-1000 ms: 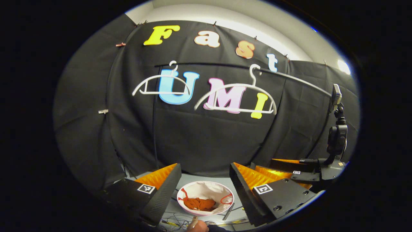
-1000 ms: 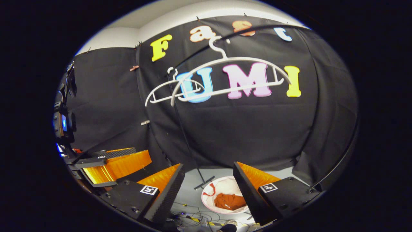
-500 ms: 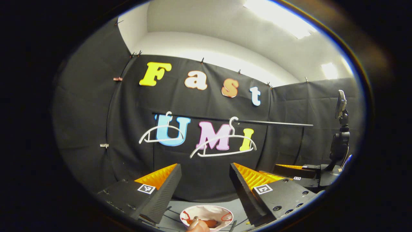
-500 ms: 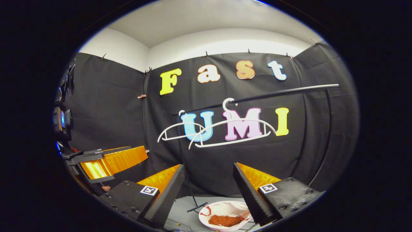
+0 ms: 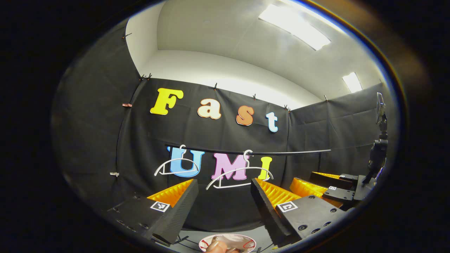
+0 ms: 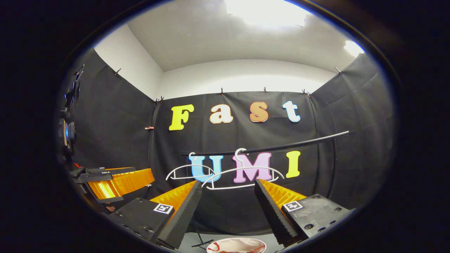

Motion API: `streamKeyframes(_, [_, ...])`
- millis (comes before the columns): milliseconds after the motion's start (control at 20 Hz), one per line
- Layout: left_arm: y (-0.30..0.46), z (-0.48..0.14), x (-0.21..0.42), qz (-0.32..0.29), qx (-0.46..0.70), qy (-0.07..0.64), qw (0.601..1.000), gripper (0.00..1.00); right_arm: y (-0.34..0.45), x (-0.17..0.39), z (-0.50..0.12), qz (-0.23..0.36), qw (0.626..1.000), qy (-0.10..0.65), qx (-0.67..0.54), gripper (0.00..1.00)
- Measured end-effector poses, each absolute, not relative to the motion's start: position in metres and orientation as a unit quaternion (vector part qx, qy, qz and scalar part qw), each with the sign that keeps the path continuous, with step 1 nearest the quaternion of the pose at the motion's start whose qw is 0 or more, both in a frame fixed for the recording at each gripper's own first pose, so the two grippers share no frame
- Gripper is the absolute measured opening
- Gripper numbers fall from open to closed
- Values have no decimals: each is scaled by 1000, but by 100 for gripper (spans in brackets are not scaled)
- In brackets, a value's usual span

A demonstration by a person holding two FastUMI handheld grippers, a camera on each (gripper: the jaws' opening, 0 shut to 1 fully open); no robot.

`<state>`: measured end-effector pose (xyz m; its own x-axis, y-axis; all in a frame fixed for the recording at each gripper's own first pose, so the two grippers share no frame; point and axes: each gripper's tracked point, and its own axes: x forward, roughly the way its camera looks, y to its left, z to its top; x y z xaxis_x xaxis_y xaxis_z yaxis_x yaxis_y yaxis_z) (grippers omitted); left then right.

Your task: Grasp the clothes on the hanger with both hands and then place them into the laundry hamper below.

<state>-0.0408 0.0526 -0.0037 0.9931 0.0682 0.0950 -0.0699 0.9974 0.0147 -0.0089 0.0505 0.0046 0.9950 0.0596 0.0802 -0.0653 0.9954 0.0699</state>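
Between the spread fingers of the left tongs (image 5: 223, 202), seen low in the left gripper view, lies only black booth cloth; nothing is gripped. The right tongs (image 6: 227, 200) stand likewise spread and empty in the right gripper view. The right tongs also appear at the right edge of the left gripper view, and the left tongs at the left edge of the right gripper view.

Beyond the fingertips, two white hangers, the near hanger (image 5: 239, 174) and the far hanger (image 5: 176, 166), hang from a dark rail (image 5: 288, 152). Both are bare.

Below the tongs, at the bottom edge of each view, sits the rim of the white laundry hamper (image 6: 236, 245) on the floor. In the left gripper view something pale and skin-toned, probably a fingertip, overlaps the hamper's rim.

Clothes: in the left gripper view little shows inside the hamper but a red strap or trim against the white lining, and the garment itself cannot be made out.

Judged progress: with hangers stripped and both tongs empty and raised well above the hamper, the task appears complete or nearly so; nothing remains on the rail to take down.
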Motion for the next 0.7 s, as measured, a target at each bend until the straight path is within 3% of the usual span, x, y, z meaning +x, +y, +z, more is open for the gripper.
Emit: streamKeyframes(700, [28, -6, -24, 40, 2, -40, 998, 95, 7, -1, 24, 22, 996, -46, 67, 97])
